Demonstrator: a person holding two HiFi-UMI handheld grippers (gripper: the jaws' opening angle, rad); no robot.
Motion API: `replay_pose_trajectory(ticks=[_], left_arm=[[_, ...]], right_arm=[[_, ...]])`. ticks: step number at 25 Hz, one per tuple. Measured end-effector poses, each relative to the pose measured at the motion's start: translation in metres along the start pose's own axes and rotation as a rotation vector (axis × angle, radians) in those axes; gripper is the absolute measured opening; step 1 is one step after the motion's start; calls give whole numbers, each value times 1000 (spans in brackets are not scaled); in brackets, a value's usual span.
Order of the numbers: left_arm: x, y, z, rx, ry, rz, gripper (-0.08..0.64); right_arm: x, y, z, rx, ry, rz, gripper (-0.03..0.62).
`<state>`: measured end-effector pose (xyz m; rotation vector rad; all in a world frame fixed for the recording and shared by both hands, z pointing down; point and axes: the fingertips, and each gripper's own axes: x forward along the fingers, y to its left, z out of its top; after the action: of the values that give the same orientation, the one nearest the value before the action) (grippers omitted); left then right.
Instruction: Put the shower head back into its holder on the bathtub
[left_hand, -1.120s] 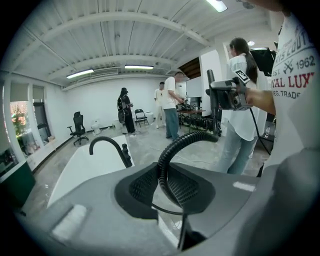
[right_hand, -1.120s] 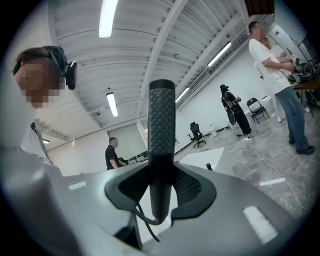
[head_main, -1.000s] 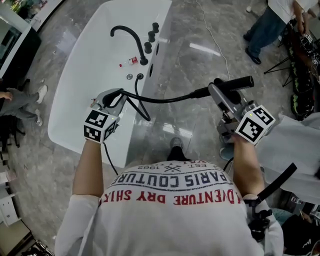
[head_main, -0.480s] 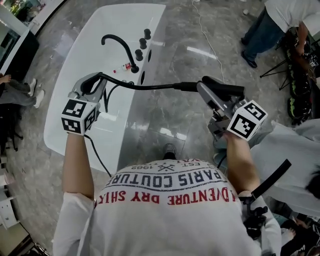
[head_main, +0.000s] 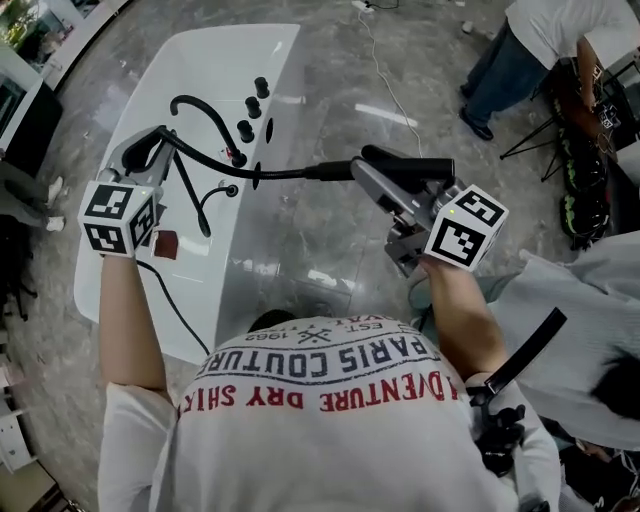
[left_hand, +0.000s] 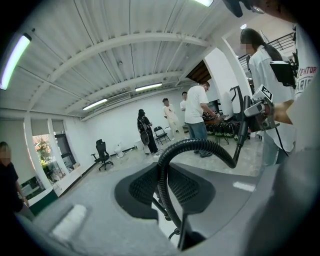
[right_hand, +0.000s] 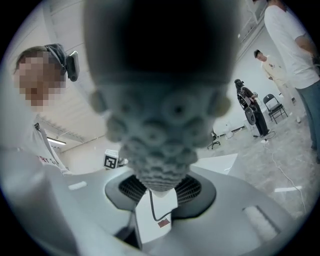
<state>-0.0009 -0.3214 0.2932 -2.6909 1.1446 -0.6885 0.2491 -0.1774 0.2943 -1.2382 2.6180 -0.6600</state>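
Fig.: black hose (head_main: 285, 176) is clamped in narrow jaws of L gripper (head_main: 152, 150); shower head (head_main: 415, 167) is gripped by R gripper (head_main: 378, 184), beside bathtub (head_main: 215, 55).

My head camera looks steeply down over the wearer's shoulders, with the white oval bathtub (head_main: 200, 70) at 10 o'clock, the left gripper (head_main: 148, 150) over it and the right gripper (head_main: 368, 172) at 1 o'clock. The left gripper view looks along its jaws across the room, the black ribbed hose (left_hand: 195, 146) right at the lens and the right gripper at 3 o'clock. The right gripper view faces back, the grey nubbed shower head (right_hand: 160, 135) crowding the lens and the left gripper at 8 o'clock, so I see both tools in every view.
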Motion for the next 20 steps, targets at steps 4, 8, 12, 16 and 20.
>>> replay_pose_trajectory(ticks=[4, 8, 12, 16, 20], left_arm=[[4, 9, 16, 25, -11, 18, 64], [9, 13, 27, 54, -31, 32, 64], [10, 14, 42, 57, -79, 30, 64], [13, 24, 65, 85, -119, 27, 64], [21, 31, 87, 95, -156, 13, 64]], right_arm=[[3, 2, 8, -2, -13, 17, 137], [4, 0, 7, -7, -23, 25, 137], [3, 1, 9, -3, -46, 23, 137], [8, 2, 21, -12, -76, 15, 137], [13, 0, 38, -16, -97, 6, 137]])
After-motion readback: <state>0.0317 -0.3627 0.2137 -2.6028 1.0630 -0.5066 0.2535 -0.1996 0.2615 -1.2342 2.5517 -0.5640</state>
